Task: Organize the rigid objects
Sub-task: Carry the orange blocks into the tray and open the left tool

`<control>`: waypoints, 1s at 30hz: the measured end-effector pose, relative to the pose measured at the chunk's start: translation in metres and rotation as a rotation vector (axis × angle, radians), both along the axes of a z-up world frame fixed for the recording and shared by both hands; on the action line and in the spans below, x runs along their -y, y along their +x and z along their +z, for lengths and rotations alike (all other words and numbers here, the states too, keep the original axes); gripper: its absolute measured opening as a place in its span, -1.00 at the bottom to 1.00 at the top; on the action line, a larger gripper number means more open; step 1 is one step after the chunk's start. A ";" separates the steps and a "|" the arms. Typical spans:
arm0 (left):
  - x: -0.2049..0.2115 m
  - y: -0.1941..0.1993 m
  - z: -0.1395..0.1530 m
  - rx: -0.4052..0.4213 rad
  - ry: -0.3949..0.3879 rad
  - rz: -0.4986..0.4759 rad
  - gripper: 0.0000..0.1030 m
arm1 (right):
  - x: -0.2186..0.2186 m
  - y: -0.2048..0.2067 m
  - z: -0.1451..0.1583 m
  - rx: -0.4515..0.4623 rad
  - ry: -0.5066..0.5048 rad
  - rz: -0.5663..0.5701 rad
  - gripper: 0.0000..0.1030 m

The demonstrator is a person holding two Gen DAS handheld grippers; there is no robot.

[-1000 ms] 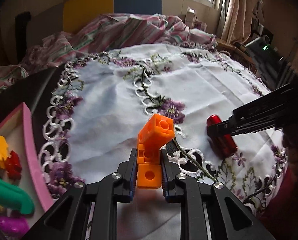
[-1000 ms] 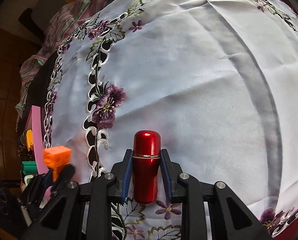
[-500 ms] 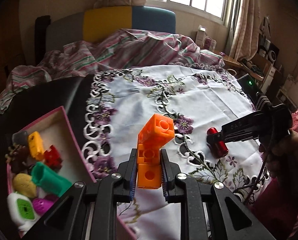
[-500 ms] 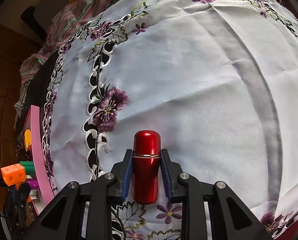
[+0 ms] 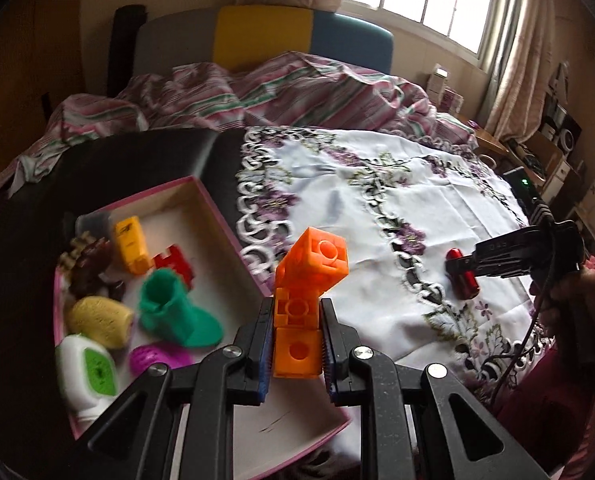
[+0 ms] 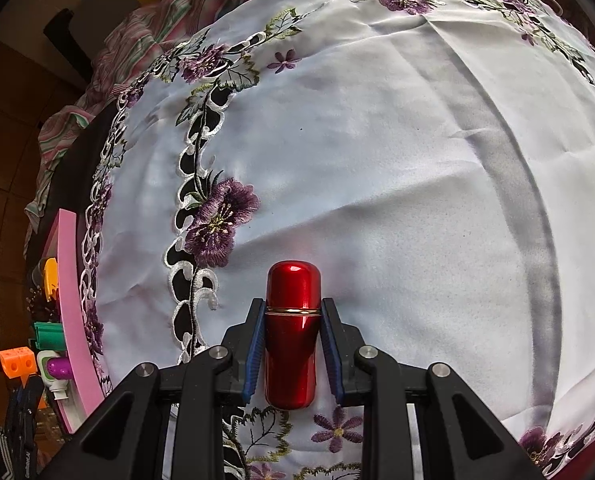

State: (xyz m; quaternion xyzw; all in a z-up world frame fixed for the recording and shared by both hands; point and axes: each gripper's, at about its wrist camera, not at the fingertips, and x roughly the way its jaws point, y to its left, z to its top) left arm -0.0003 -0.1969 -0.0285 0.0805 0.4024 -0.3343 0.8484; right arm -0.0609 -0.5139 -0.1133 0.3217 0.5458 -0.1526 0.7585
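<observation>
The left gripper point(image 5: 297, 344) is clamped on an orange block piece point(image 5: 303, 300), holding it above the near edge of the pink-rimmed box point(image 5: 217, 216); inside the box lie a green boot point(image 5: 173, 312), a yellow piece point(image 5: 129, 244) and other small toys. The right gripper point(image 6: 293, 344) is clamped on a red capsule point(image 6: 292, 332) lying on the embroidered white cloth point(image 6: 377, 160), well apart from the box.

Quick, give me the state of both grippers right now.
Left gripper: shut on the orange block piece, held above the pink box.
Right gripper: shut on the red cylinder, down at the tablecloth.
</observation>
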 end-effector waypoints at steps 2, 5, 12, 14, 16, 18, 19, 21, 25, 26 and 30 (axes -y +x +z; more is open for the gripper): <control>-0.013 0.002 0.000 -0.003 -0.003 0.019 -0.60 | 0.000 0.000 0.000 0.000 -0.003 0.002 -0.48; -0.038 0.006 0.003 -0.010 -0.022 0.050 -0.60 | -0.001 0.001 0.001 -0.001 -0.009 0.005 -0.48; -0.105 0.016 0.007 -0.033 -0.063 0.142 -0.60 | -0.002 0.001 0.002 -0.004 -0.024 0.011 -0.49; -0.120 0.017 0.004 -0.048 -0.069 0.162 -0.60 | -0.003 0.002 0.002 -0.006 -0.033 0.015 -0.48; -0.130 0.016 0.000 -0.060 -0.069 0.169 -0.60 | -0.004 0.002 0.002 -0.008 -0.038 0.017 -0.49; -0.134 0.013 -0.003 -0.069 -0.065 0.165 -0.60 | -0.004 0.003 0.002 -0.008 -0.039 0.017 -0.49; -0.135 0.010 -0.005 -0.075 -0.069 0.153 -0.60 | -0.004 0.003 0.002 -0.008 -0.039 0.016 -0.48; -0.132 0.006 -0.007 -0.070 -0.070 0.124 -0.60 | -0.004 0.003 0.002 -0.009 -0.041 0.018 -0.48; -0.120 0.000 -0.006 -0.048 -0.061 0.059 -0.60 | -0.005 0.004 0.002 -0.011 -0.047 0.020 -0.48; -0.116 -0.001 -0.006 -0.047 -0.059 0.033 -0.60 | -0.005 0.004 0.002 -0.011 -0.049 0.021 -0.49; -0.101 -0.005 -0.008 -0.033 -0.030 -0.038 -0.60 | -0.006 0.004 0.003 -0.012 -0.056 0.022 -0.49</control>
